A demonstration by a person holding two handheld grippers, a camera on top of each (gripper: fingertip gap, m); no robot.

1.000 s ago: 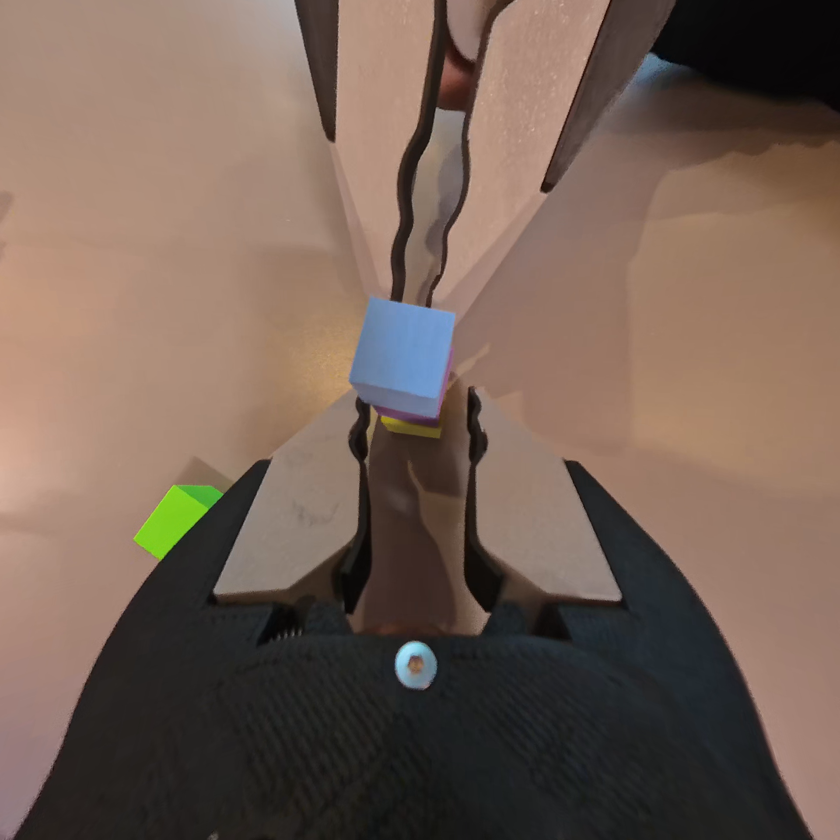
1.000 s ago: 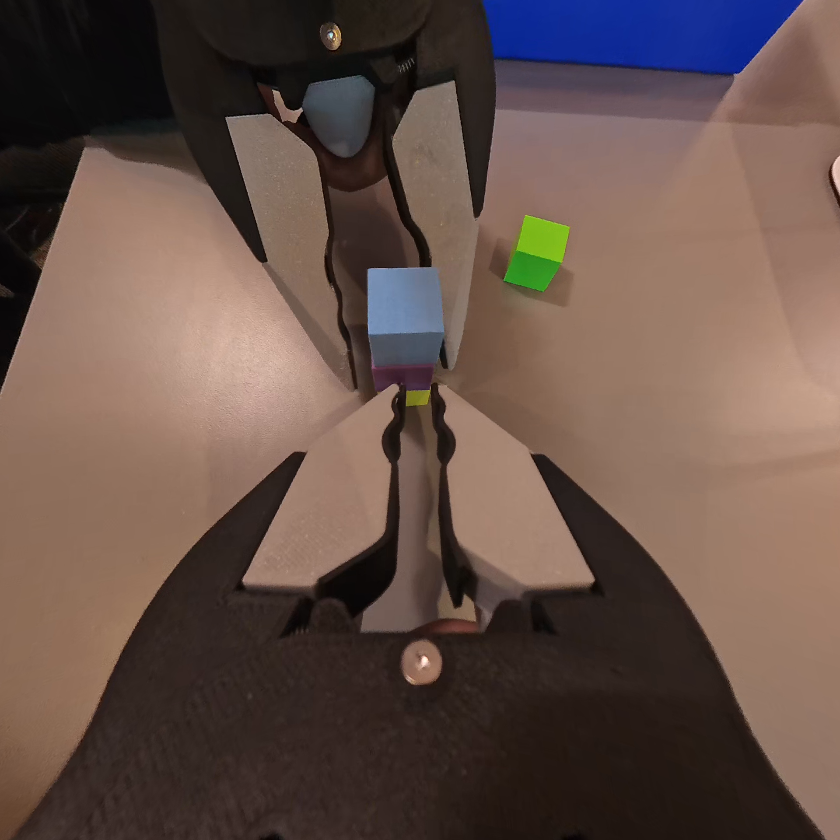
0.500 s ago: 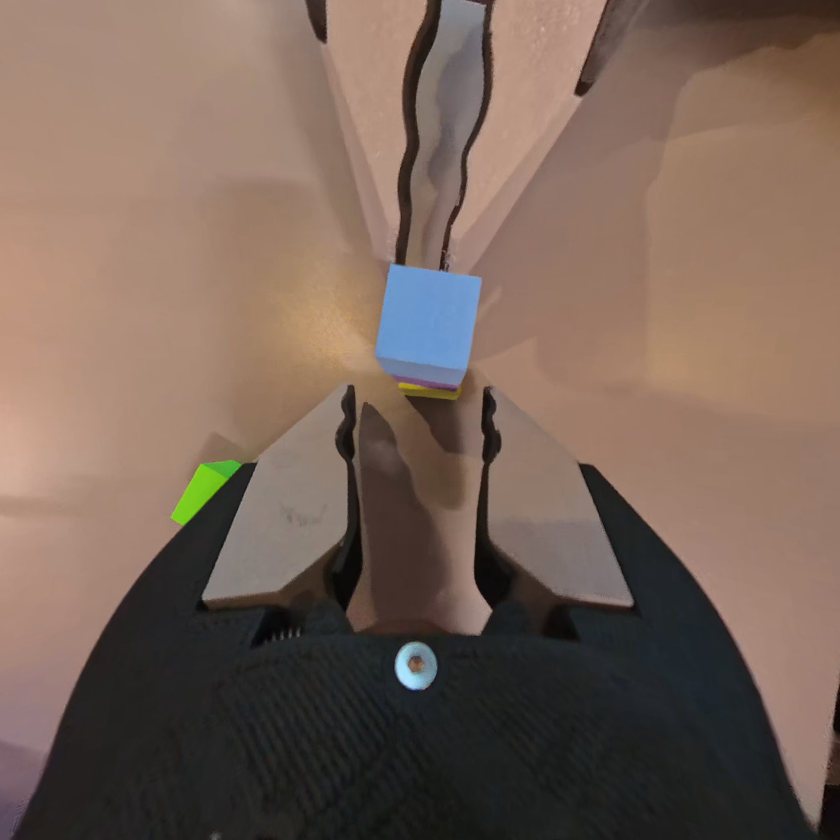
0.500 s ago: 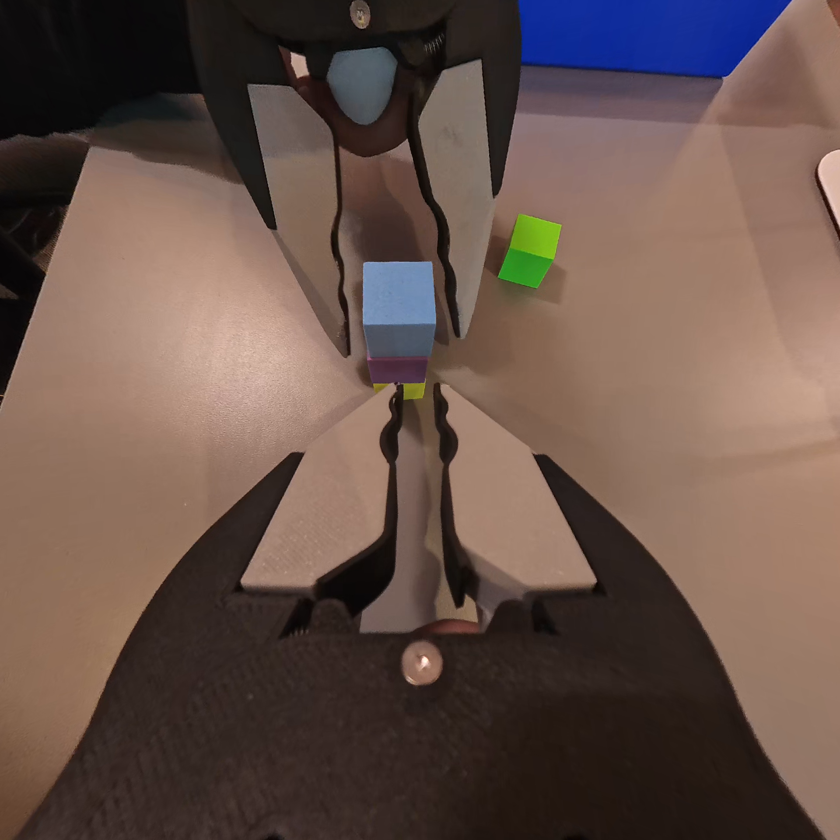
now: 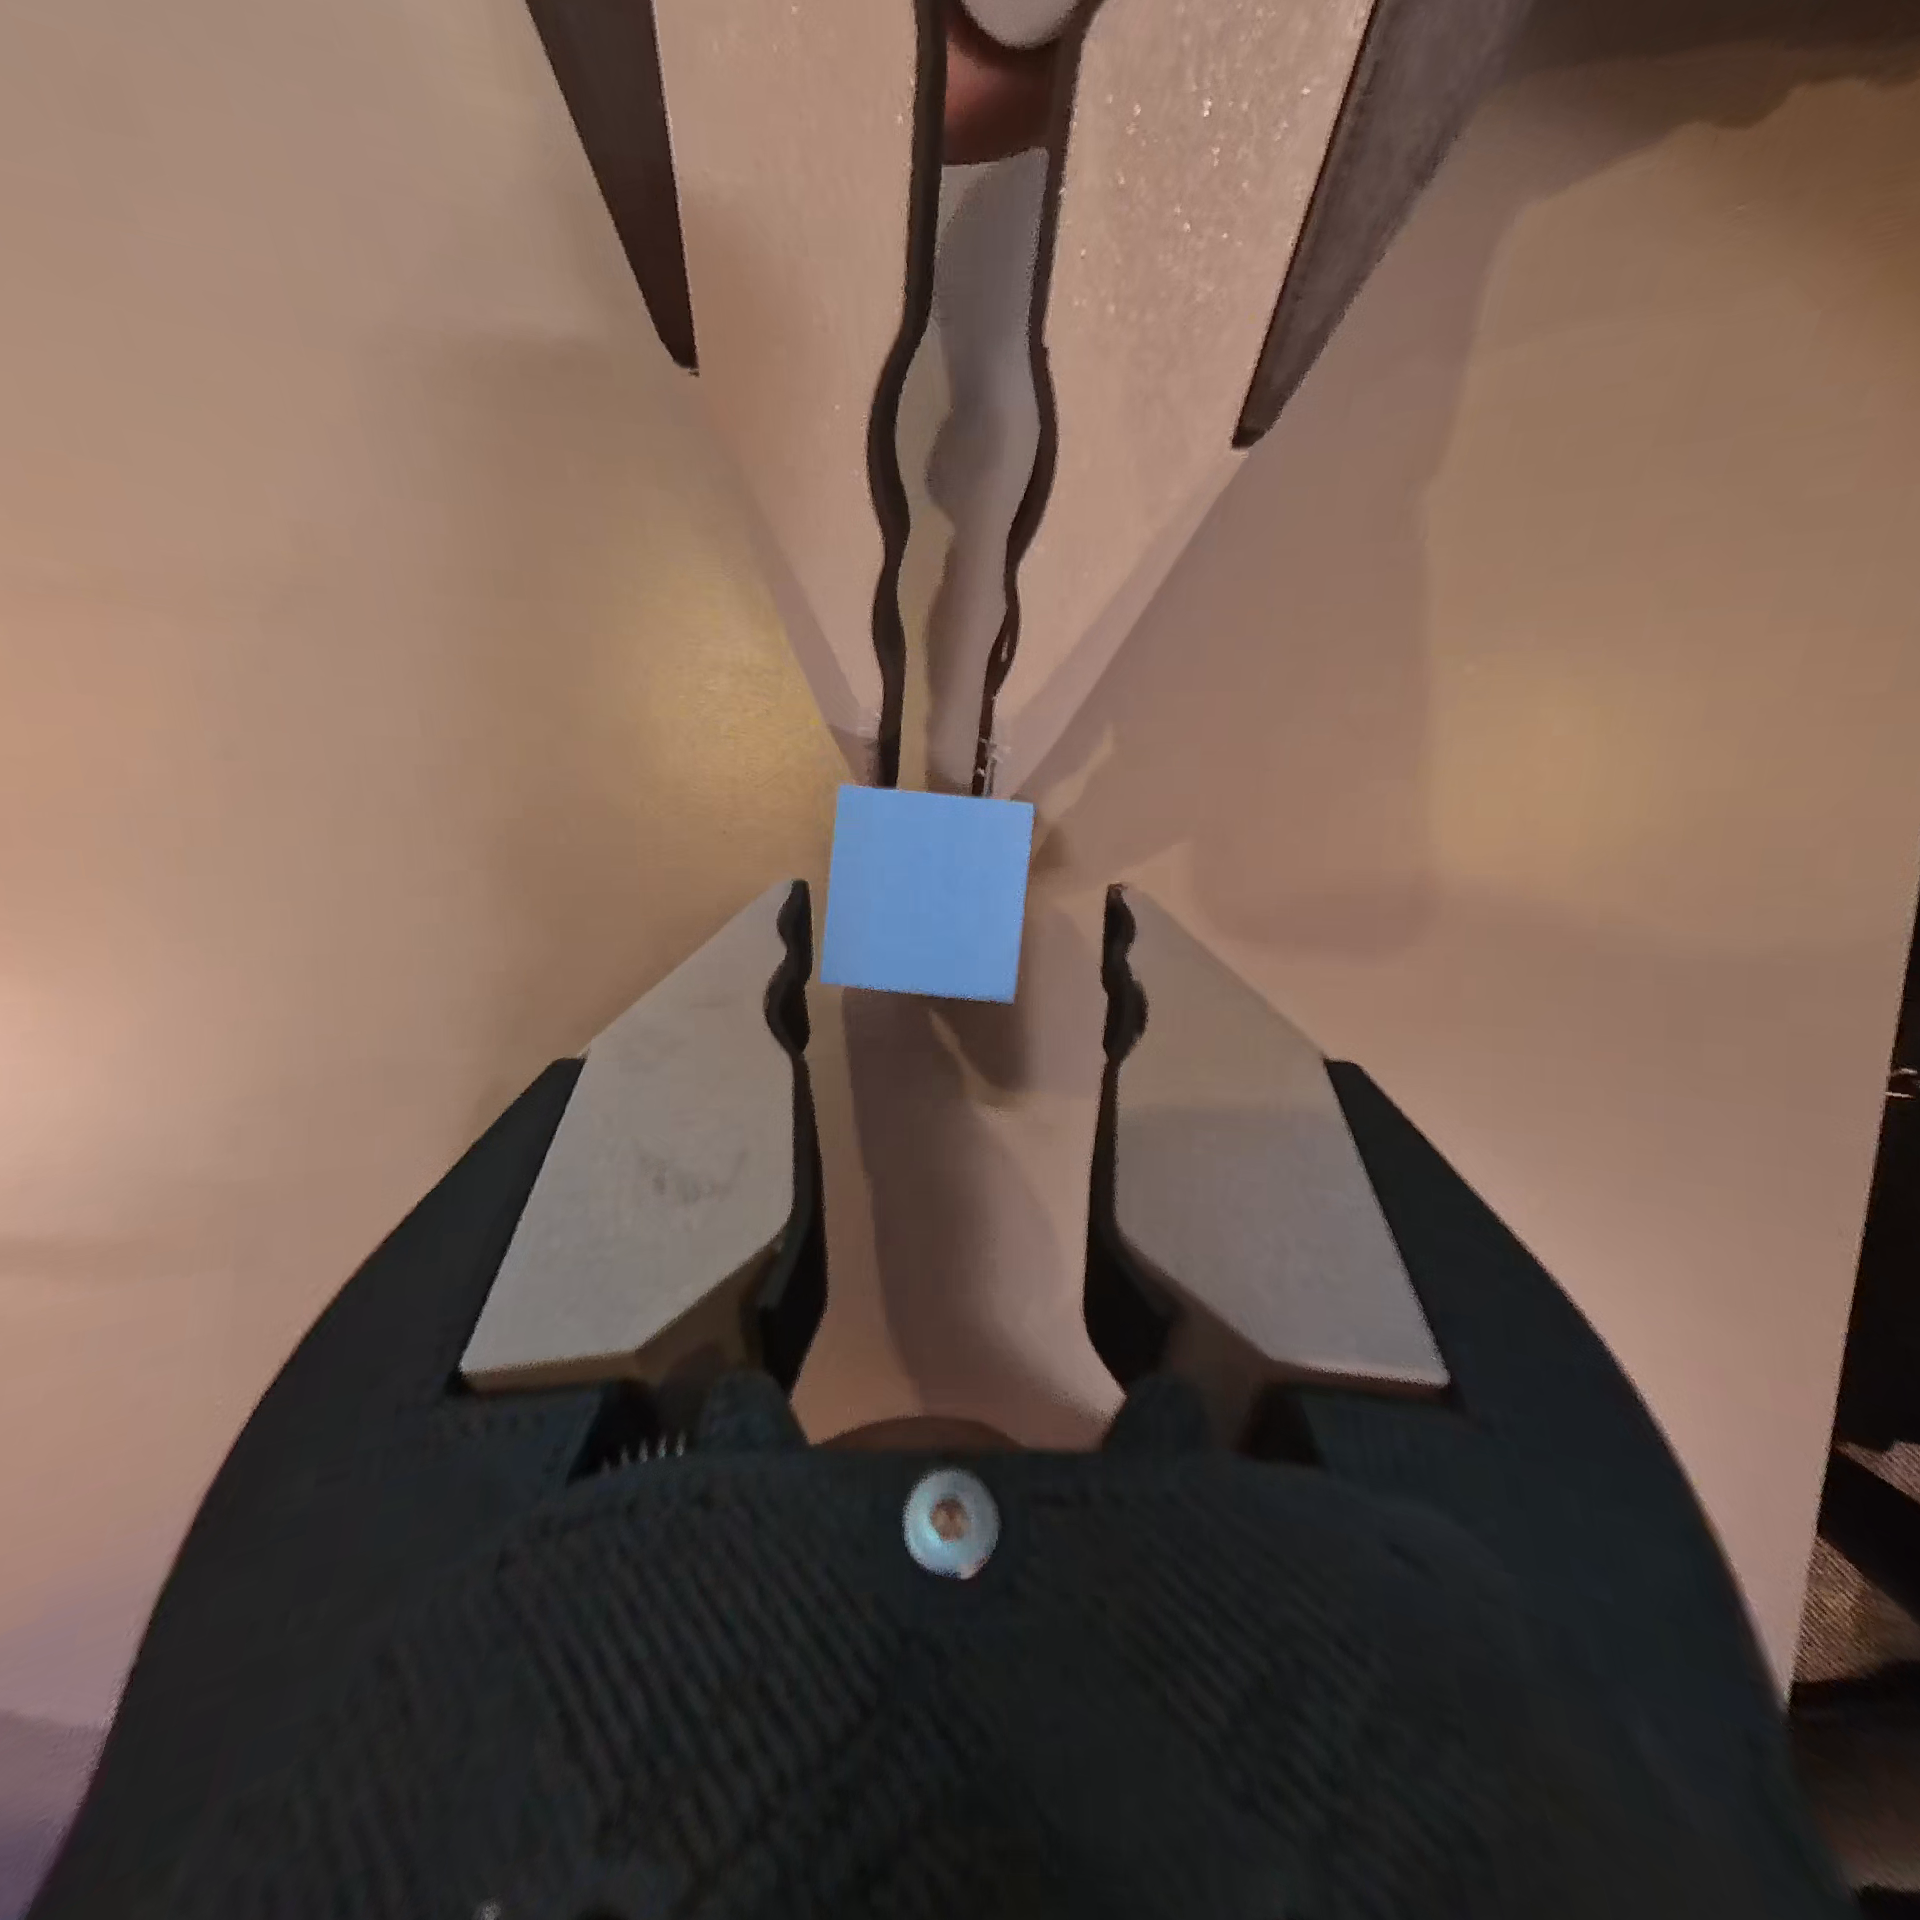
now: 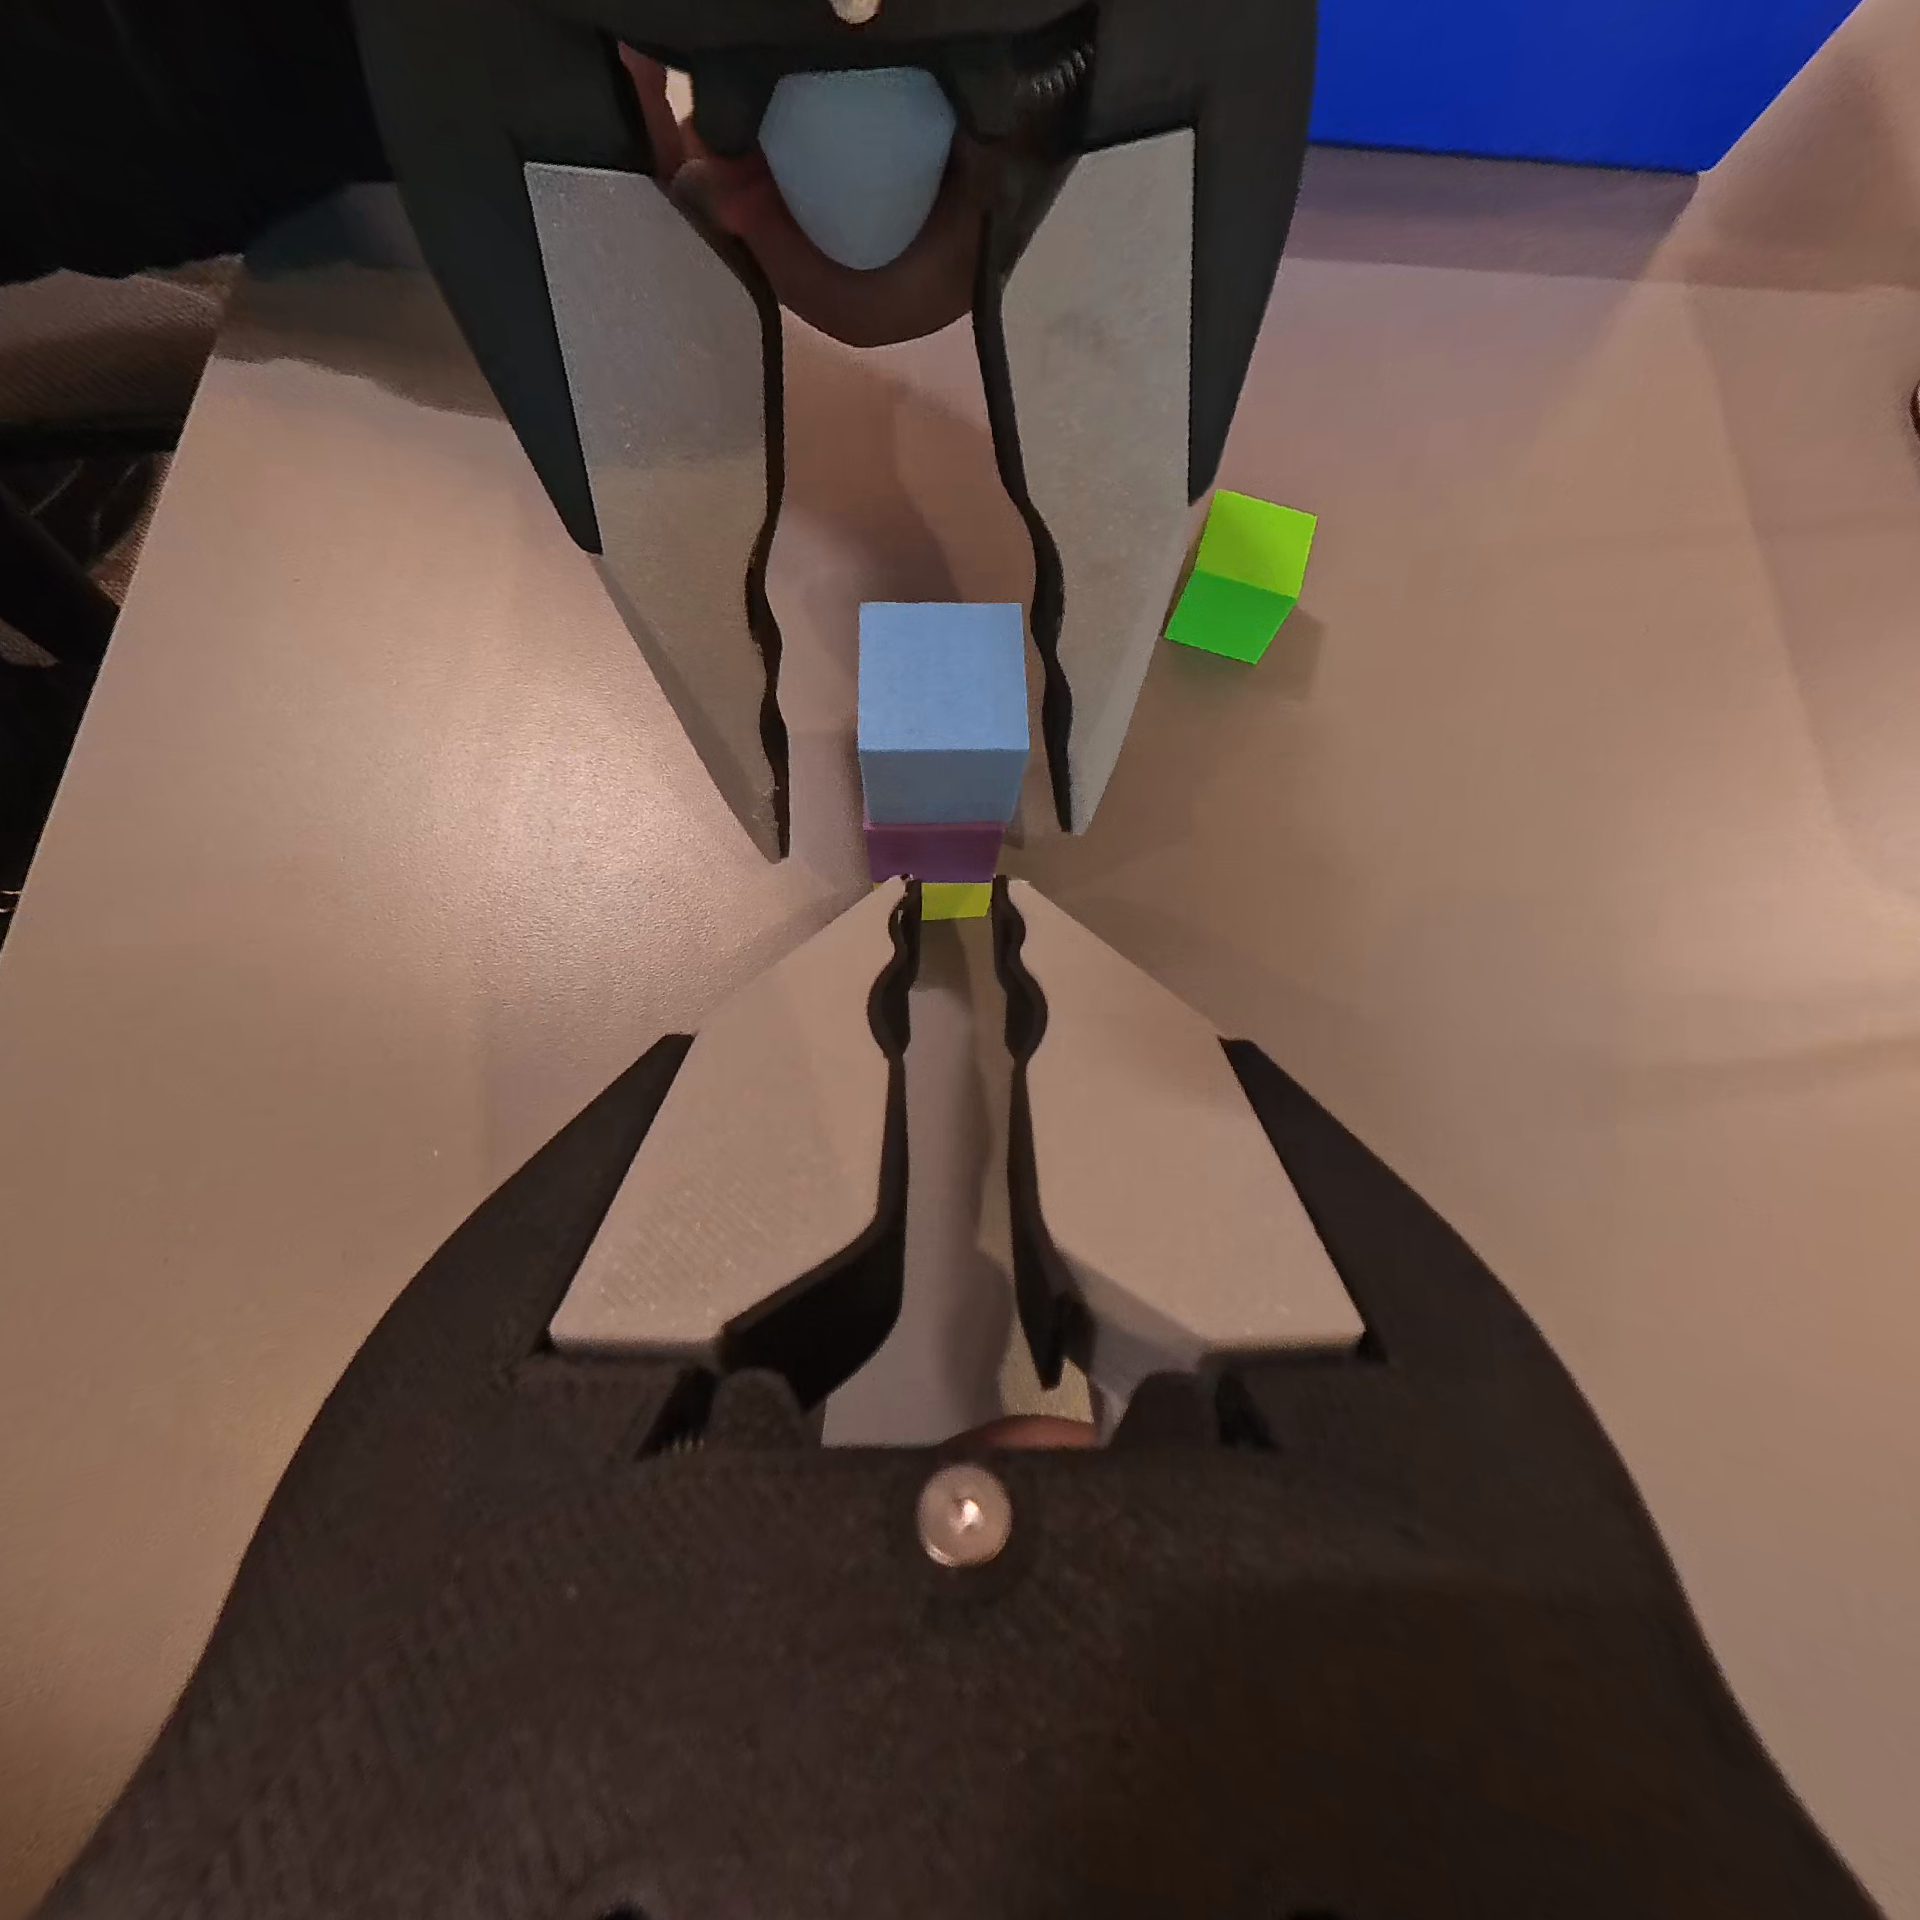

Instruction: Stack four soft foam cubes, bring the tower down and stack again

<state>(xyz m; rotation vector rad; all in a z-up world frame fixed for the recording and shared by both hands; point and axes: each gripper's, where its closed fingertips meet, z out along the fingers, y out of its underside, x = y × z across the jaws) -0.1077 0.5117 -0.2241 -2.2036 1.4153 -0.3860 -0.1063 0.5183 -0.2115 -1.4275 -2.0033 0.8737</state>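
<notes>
A tower of three foam cubes stands on the table (image 6: pixel 416 727): a blue cube (image 6: pixel 940 707) on a purple cube (image 6: pixel 935 850) on a yellow cube (image 6: pixel 956 900). In the left wrist view I look straight down on the blue cube (image 5: pixel 925 894). My left gripper (image 5: pixel 956 904) is open around the blue cube, with a gap at each pad; it also shows in the right wrist view (image 6: pixel 920 821). My right gripper (image 6: pixel 953 904) is empty, its fingers only narrowly apart, with its tips just in front of the tower's base. A green cube (image 6: pixel 1236 582) lies alone to the right of the tower.
A blue panel (image 6: pixel 1507 73) stands past the table's far edge. Dark floor lies beyond the table's left edge (image 6: pixel 94 520) and on the right in the left wrist view (image 5: pixel 1870 1351). My left and right fingertips are right by each other. It is some 4 centimetres from my right tips to the blue cube (image 6: pixel 940 707). It turns up in the left wrist view (image 5: pixel 937 842) as well.
My left gripper's pads have spread away from the blue cube and let it go on the tower. The left gripper has moved over the tower; the green cube has left its view.
</notes>
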